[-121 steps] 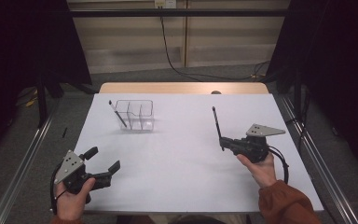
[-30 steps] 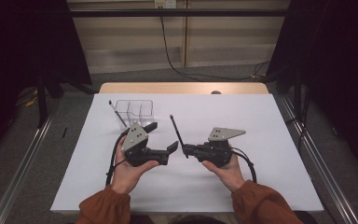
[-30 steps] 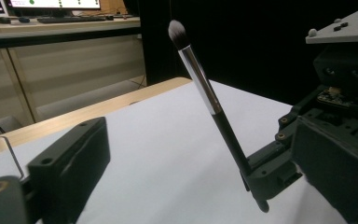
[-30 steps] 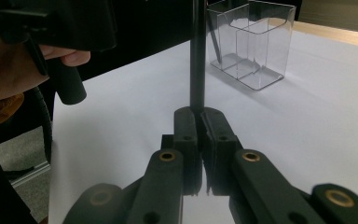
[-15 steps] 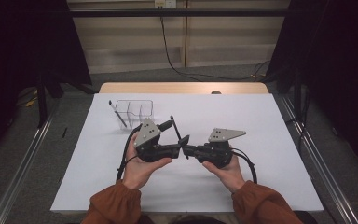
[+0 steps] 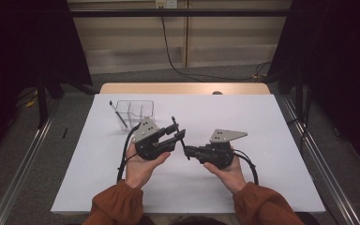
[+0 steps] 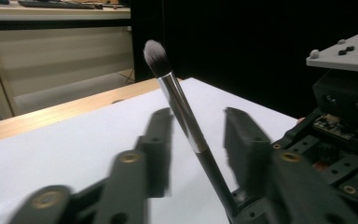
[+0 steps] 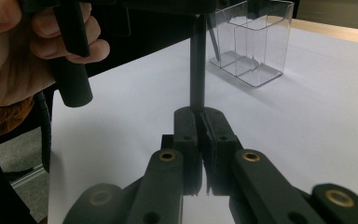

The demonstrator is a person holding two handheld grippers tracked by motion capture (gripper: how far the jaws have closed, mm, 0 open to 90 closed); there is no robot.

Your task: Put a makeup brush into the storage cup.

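A makeup brush (image 6: pixel 177 132) with a black handle, silver ferrule and grey-white tip (image 7: pixel 155 52) stands tilted above the table's middle. My right gripper (image 6: pixel 187 151) is shut on the lower end of its handle (image 8: pixel 197 65), jaws pressed together (image 8: pixel 200 114). My left gripper (image 6: pixel 177 131) faces it from the left, and its jaws have just been closing around the brush. In the left gripper view the brush shaft (image 7: pixel 184 114) runs between the blurred jaws (image 7: pixel 198 122), close to the left one, with a gap to the right one.
A clear plastic organizer (image 6: pixel 135 112) with several compartments stands at the back left of the white table cover (image 6: pixel 262 122), seen also in the right gripper view (image 8: pixel 249 42). A second thin brush (image 6: pixel 117 115) leans at its left side.
Both hands came in from the table's sides to its middle. Over the last second the left gripper moved up to the brush and its jaws narrowed around the shaft; the right gripper stayed still.
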